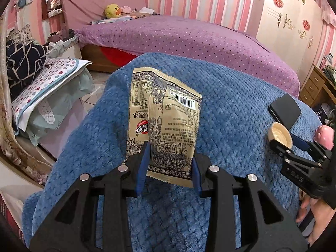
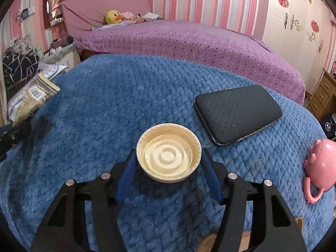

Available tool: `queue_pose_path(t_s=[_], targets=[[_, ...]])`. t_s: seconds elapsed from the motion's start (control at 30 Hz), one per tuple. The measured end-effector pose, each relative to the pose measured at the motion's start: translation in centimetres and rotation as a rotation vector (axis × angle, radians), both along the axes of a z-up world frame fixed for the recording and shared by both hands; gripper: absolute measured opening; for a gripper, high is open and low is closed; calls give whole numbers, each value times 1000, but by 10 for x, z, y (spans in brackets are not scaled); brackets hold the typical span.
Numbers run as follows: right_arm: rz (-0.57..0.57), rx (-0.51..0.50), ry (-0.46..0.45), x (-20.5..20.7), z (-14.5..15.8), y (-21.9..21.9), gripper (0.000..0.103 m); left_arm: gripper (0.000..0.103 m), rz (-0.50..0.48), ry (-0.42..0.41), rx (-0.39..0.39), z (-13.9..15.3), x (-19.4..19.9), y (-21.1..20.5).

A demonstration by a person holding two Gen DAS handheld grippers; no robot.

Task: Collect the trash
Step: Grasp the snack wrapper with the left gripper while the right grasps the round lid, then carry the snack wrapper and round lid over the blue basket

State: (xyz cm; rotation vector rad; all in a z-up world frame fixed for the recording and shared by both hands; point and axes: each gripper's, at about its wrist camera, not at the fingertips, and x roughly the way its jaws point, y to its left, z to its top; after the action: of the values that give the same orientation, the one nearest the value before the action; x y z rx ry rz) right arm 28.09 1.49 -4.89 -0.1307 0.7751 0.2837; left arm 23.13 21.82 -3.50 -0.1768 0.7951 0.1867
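Wrapper (image 1: pixel 163 124) pinched in left jaws; cream lid (image 2: pixel 168 162) gripped between right jaws.

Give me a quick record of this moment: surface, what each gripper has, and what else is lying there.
surface: blue quilted fleece blanket
left gripper: shut on a crumpled tan foil snack wrapper, lifted clear of the blanket
right gripper: fingers either side of a cream round plastic lid, rim up; contact unclear
also on blanket: black textured rectangular case; pink teapot-shaped plastic toy
background: bed with purple dotted cover
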Motion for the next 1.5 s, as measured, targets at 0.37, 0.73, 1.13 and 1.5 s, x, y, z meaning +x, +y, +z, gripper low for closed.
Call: queue_pose_path(t_s=[0.37,0.73,1.13,1.5], targets=[[-96,15,-92,-55,44,-83,61,34,-42,-57,74,13,-23,-52],[-271,-27,-162,-131,64,-213,61,34,-202,-116,-15,21,-70,-160],[-501,-5,-156,-184,51,-352,61,34,-394,-68,-13,6,-96,-280],[-592,-57,-130,-195,39,-420,61,35,-545,-93,15,8,-107,-386]])
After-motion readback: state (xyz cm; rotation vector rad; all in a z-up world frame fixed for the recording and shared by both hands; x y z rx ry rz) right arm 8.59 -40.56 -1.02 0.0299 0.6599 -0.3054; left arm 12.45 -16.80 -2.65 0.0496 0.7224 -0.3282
